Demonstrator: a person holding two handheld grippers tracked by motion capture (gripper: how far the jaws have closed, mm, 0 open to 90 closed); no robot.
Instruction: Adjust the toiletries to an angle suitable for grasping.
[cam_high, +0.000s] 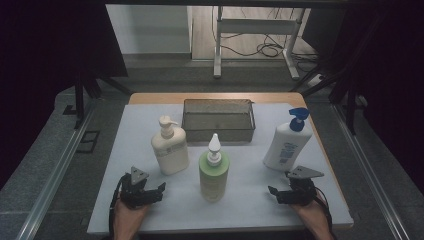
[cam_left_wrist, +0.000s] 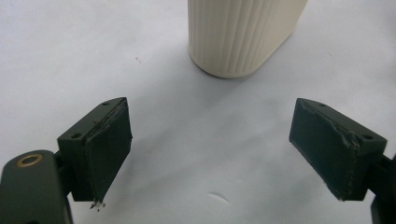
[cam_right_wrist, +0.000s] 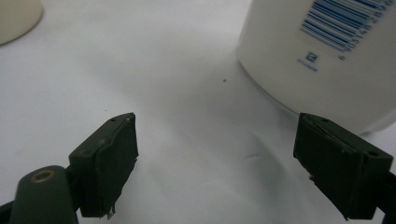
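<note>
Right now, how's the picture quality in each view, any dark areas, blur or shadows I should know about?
High view: the white table mat is evenly lit while the surroundings fall nearly black. Left gripper view: the ribbed cream plastic bottle is soft-focused, casting a faint shadow. Right gripper view: the white bottle with a blue barcode is blurry at close range.

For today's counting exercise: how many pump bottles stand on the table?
3. The cream bottle stands at the left, the green bottle in the middle nearest the person, and the white bottle with the blue pump at the right. None looks hidden.
</note>
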